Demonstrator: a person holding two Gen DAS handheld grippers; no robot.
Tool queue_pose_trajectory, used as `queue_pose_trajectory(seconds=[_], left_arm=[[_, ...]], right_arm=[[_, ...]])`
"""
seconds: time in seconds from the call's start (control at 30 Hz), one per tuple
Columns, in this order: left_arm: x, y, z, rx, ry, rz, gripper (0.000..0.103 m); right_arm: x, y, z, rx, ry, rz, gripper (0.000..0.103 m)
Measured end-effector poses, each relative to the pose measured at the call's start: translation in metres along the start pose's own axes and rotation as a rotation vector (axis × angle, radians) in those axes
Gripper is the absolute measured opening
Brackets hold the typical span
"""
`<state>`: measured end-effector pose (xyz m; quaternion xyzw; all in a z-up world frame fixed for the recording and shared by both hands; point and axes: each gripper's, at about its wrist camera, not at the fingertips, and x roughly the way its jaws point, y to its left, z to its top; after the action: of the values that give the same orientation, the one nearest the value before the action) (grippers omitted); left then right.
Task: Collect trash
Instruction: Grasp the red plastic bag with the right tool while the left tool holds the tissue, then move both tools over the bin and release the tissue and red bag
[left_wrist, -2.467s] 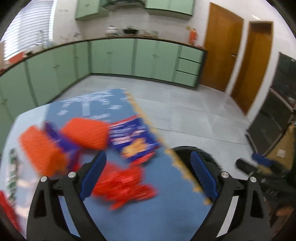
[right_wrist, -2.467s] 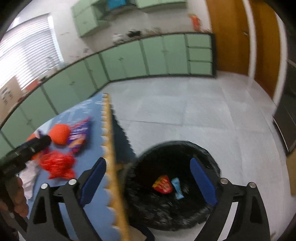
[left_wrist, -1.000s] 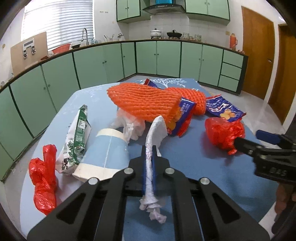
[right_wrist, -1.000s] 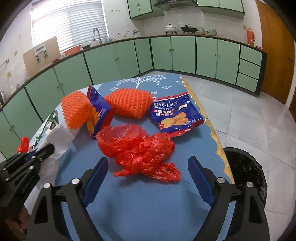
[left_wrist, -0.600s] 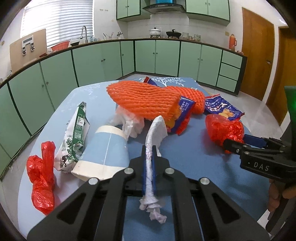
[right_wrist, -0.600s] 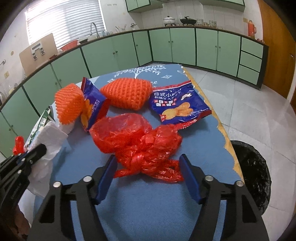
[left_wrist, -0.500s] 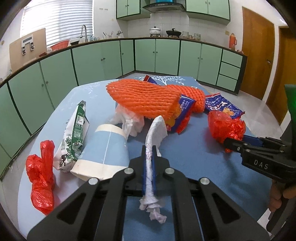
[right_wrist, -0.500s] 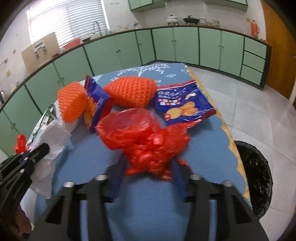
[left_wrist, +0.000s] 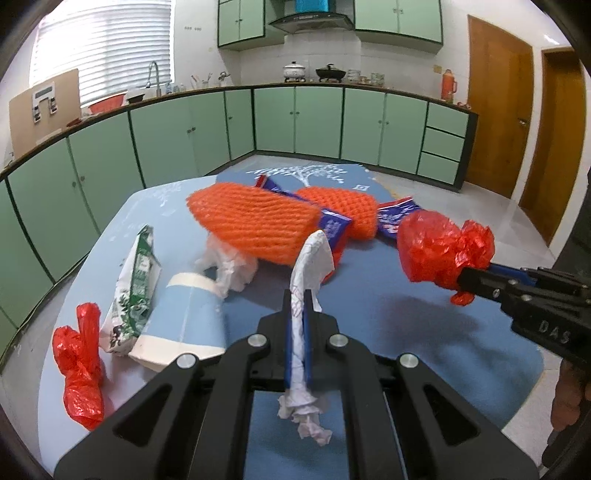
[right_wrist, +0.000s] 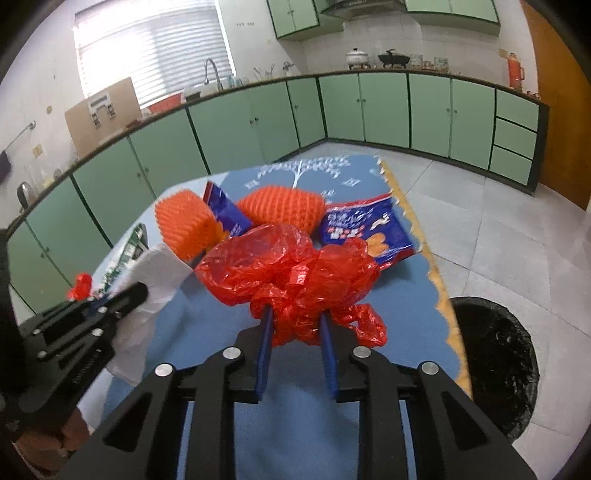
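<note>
Red plastic bag (right_wrist: 291, 273) now pinched and lifted off the blue table (right_wrist: 373, 424) as right gripper (right_wrist: 295, 325) jaws just closed; left gripper (left_wrist: 298, 306) clamps white tissue (left_wrist: 308, 273); bin (right_wrist: 495, 362) next, likely.

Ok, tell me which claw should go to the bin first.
Right. The right claw is shut on the red plastic bag, and the black bin sits on the floor at its side; the left claw holds tissue farther away.

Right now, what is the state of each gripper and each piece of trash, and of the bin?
left gripper: shut on white tissue
right gripper: just closed on red plastic bag, lifted
paper cup: lying on its side
milk carton: flattened
trash bin: open, black liner
</note>
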<state>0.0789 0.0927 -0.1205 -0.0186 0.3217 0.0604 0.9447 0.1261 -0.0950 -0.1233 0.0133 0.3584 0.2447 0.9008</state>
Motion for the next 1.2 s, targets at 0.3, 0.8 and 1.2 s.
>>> queue_pose_trajectory(seconds=[0.3, 0.8, 1.2], left_arm=[[-0.006, -0.042, 0.011, 0.04, -0.017, -0.104, 0.004], [0.019, -0.157, 0.042, 0.146, -0.032, -0.335, 0.004], [0.083, -0.257, 0.051, 0.21, 0.068, -0.47, 0.004]], right_arm=[[-0.042, -0.038, 0.001, 0.074, -0.05, -0.058, 0.024], [-0.076, -0.143, -0.02, 0.245, -0.069, -0.274, 0.024], [-0.068, -0.218, -0.052, 0.352, -0.016, -0.402, 0.024]])
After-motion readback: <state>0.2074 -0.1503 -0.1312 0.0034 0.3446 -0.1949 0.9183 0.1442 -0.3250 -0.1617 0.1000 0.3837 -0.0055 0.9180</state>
